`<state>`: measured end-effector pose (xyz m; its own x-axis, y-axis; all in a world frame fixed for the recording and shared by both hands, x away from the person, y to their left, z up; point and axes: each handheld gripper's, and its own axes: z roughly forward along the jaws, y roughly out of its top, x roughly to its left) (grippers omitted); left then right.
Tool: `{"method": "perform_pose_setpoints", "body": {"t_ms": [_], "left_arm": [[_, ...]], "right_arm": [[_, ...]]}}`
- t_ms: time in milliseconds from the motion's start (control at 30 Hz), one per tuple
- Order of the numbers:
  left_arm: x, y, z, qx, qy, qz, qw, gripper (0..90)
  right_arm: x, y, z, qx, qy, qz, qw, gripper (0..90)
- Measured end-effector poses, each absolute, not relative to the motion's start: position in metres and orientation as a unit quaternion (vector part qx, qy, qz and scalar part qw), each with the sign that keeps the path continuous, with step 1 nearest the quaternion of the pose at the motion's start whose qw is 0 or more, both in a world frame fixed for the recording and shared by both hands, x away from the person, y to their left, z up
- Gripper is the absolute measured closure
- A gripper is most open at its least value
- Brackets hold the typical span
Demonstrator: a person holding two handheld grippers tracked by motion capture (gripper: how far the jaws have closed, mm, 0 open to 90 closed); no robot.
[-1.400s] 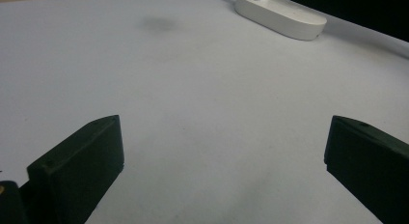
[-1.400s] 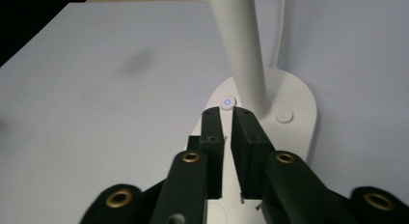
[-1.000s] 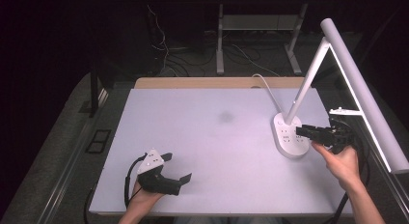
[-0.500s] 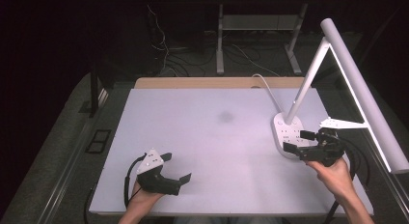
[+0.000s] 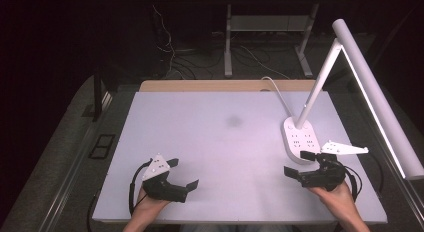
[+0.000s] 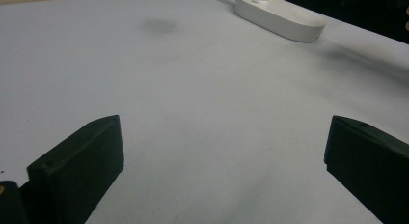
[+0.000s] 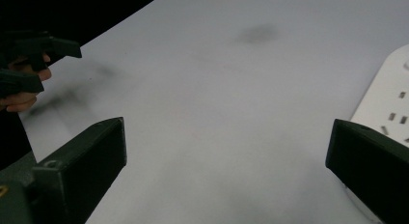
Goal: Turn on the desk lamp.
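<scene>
The white table (image 5: 220, 142) is the biggest thing here, a flat matte sheet with a faint dark smudge (image 5: 234, 121) a little beyond its middle and a band of bare wood along its far edge. It offers a plain, smooth working surface, and most of it lies bare.

Next in size is the desk lamp (image 5: 367, 97), standing at the right side of the table. Its long, straight tubular head slants from far to near over the right edge, carried on a thin white arm that rises from an oval base (image 5: 300, 139). The base looks like hard glossy plastic with rounded edges, and its top bears rows of small socket slots, so it seems to double as a power strip. A white cord (image 5: 274, 89) curves from it off the far edge, probably to reach a wall outlet.

The right gripper (image 5: 305, 173) sits at the near right, its tip just beside the near end of the base; its blocky black jaws stand wide apart with nothing between them. The lamp base is the thing nearest it, so I judge the lamp to be the object of the work.

The left gripper (image 5: 182, 184) rests at the near left, well apart from the lamp, its jaws likewise spread and empty, likely just waiting.
</scene>
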<state>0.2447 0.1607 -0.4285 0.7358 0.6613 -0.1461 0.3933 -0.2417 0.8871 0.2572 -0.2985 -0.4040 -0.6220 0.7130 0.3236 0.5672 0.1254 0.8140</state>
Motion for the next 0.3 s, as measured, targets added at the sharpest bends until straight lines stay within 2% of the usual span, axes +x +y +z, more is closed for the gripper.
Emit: {"method": "perform_pose_setpoints", "body": {"t_ms": [300], "left_arm": [[0.245,0.16,-0.429,0.777,0.338,0.128,0.515,0.0]], "right_arm": [[0.25,-0.295,-0.421,0.428,0.743,0.51,0.072,0.3]]}}
